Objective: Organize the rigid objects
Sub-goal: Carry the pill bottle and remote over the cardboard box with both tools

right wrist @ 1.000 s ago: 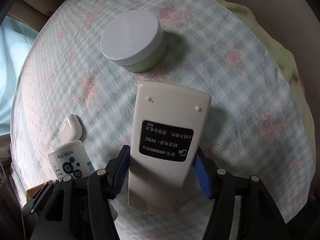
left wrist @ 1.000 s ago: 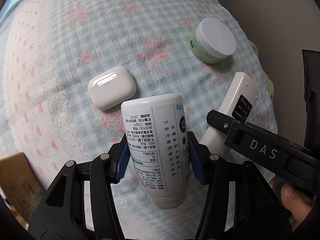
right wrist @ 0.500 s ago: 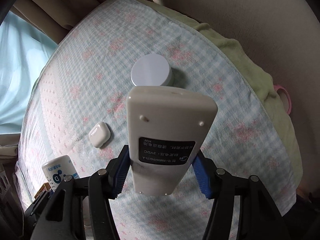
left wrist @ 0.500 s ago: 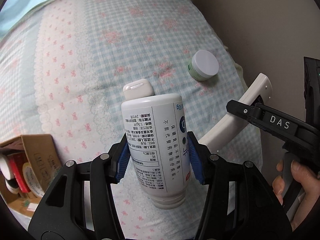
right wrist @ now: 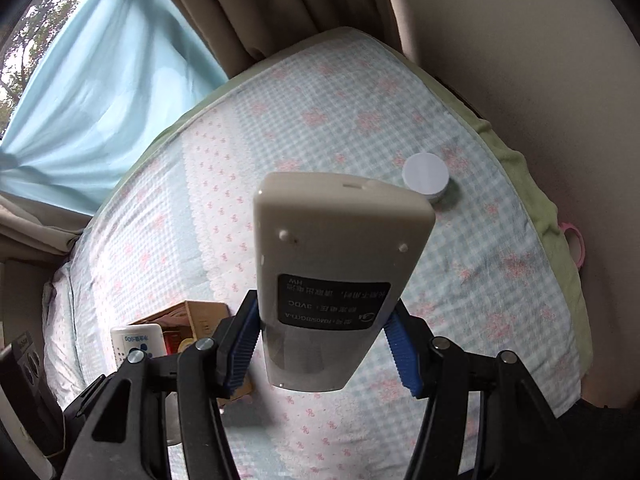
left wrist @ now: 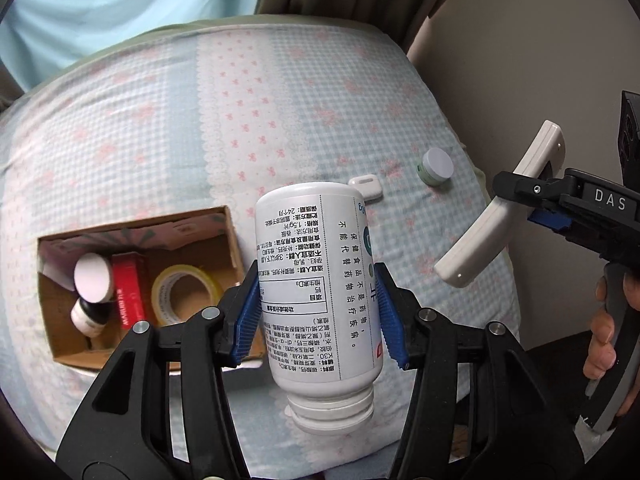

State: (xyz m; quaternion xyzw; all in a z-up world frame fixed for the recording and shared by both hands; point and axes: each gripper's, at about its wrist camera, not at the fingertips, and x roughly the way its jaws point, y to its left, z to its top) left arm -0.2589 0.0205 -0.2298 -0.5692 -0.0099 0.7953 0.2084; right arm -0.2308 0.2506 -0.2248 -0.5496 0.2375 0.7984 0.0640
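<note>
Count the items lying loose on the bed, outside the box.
2: a white earbud case and, right of it, a green jar with a white lid. The held bottle may hide others.

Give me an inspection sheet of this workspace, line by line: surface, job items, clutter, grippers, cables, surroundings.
Surface: bed with checked floral cover, green sheet at its edges.
Job's things: white supplement bottle and beige remote control both lifted clear of the bed; earbud case and round cream jar lie on the cover, apart.
Clutter: open cardboard box holding a tape roll, a red box and two small white-lidded containers; pink ring at the bed edge.
Grippers: left gripper clamps the bottle, cap toward the camera; right gripper clamps the remote, label side up.
Cables: nothing seen.
Surroundings: blue curtain, brown drapes, beige wall.
</note>
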